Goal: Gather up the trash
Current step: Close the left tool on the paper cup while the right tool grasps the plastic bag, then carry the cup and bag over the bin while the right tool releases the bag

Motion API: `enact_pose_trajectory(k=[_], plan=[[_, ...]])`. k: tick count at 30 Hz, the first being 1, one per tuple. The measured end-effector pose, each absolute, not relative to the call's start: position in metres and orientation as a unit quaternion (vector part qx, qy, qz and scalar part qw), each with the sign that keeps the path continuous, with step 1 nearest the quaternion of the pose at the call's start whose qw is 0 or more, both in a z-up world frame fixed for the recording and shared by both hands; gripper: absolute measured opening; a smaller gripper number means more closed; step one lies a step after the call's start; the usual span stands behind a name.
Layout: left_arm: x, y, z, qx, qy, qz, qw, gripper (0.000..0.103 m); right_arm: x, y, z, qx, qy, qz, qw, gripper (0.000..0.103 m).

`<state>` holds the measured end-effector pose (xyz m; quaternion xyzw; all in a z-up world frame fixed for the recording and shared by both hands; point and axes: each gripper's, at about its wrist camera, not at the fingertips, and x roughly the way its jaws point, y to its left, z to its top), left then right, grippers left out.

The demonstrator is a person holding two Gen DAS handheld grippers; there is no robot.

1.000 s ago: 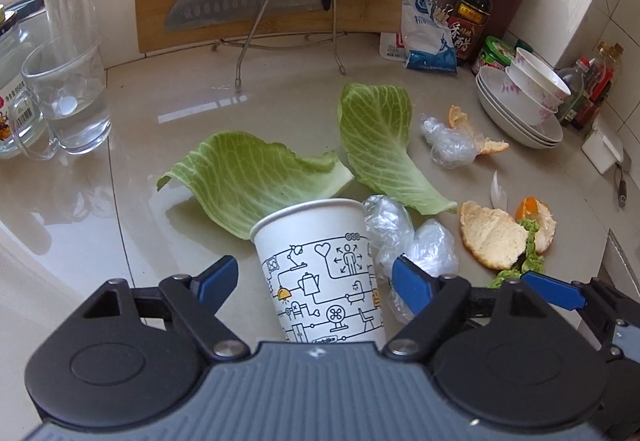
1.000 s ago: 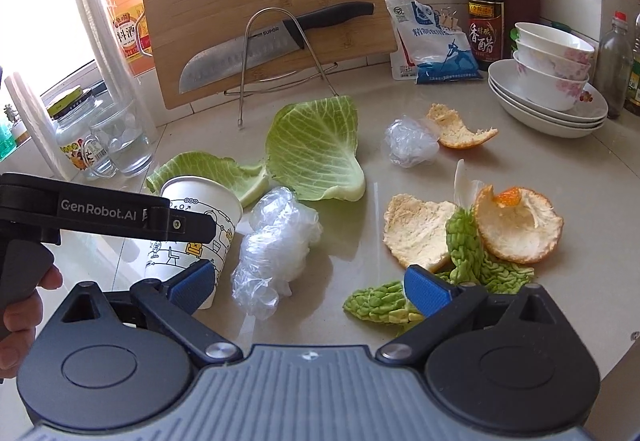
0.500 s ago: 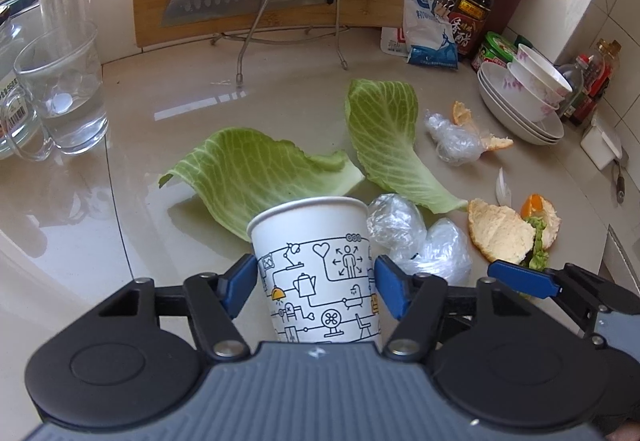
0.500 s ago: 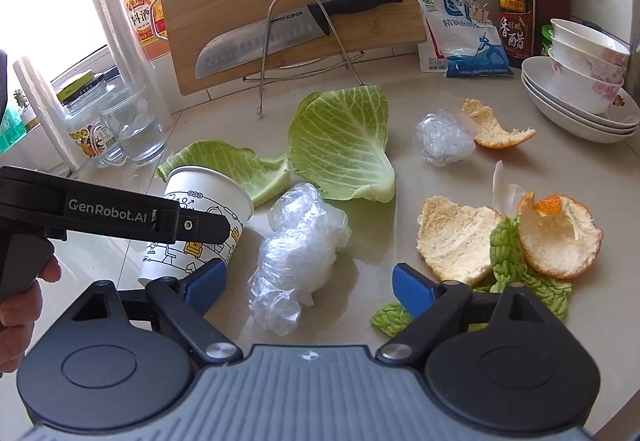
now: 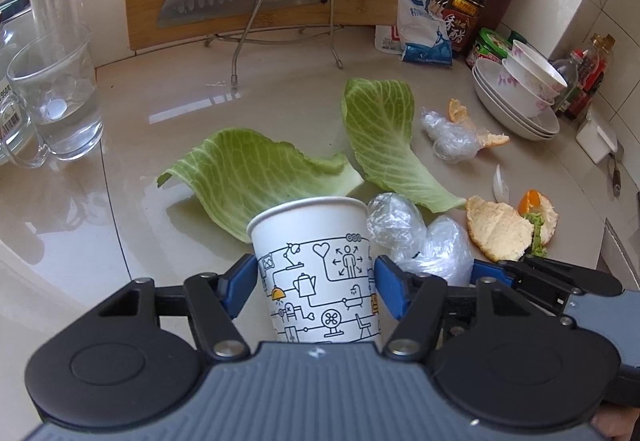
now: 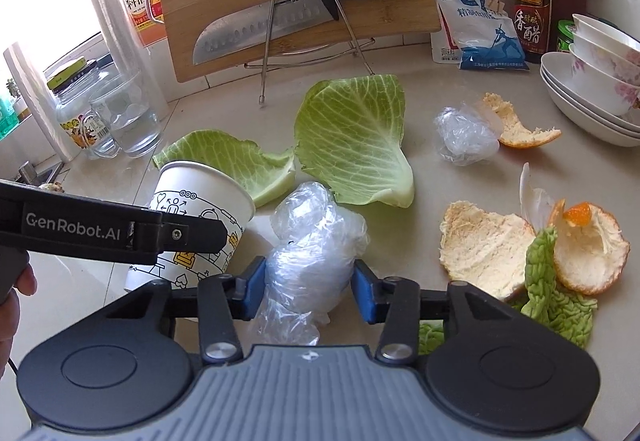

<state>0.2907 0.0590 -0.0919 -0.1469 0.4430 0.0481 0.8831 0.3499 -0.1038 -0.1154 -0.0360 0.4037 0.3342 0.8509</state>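
A white paper cup (image 5: 316, 241) with line drawings stands on the beige counter (image 5: 280, 101). My left gripper (image 5: 316, 283) is shut on it, its blue pads pressing both sides of the cup. In the right wrist view the same cup (image 6: 200, 197) shows behind the left gripper's black finger (image 6: 100, 229). Just right of the cup lies a crumpled clear plastic bag (image 6: 316, 233). My right gripper (image 6: 310, 283) straddles its near end with the jaws closing, and both pads touch the plastic.
Two cabbage leaves (image 6: 352, 137) (image 6: 232, 161), orange peels (image 6: 484, 245) (image 6: 516, 121), green scraps (image 6: 556, 297) and a second plastic wad (image 6: 464, 137) lie around. A knife (image 6: 296, 17) on a rack fronts the cutting board; bowls (image 6: 592, 89) at right, glass mug (image 6: 128, 117) at left.
The left jaws closed onto the paper cup. The right gripper moved left and forward over the plastic bag, and its jaws narrowed from wide open to touching it.
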Motion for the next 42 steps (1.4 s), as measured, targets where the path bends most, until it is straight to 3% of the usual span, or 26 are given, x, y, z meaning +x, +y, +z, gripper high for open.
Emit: enact_pose_trajectory(k=[26, 36, 42], plan=[[0.247, 0.009, -0.033, -0.059, 0.433, -0.031, 0.899, 0.063, 0.282, -0.168, -0.054, -0.026, 0.366, 0.304, 0.879, 0.049], [0.236, -0.073, -0.02, -0.018, 0.426, -0.139, 0.894, 0.063, 0.226, -0.26, -0.045, 0.005, 0.359, 0.207, 0.91, 0.049], [0.239, -0.14, -0.028, 0.0, 0.426, -0.218, 0.878, 0.063, 0.197, -0.337, -0.066, 0.027, 0.382, 0.098, 0.918, 0.049]])
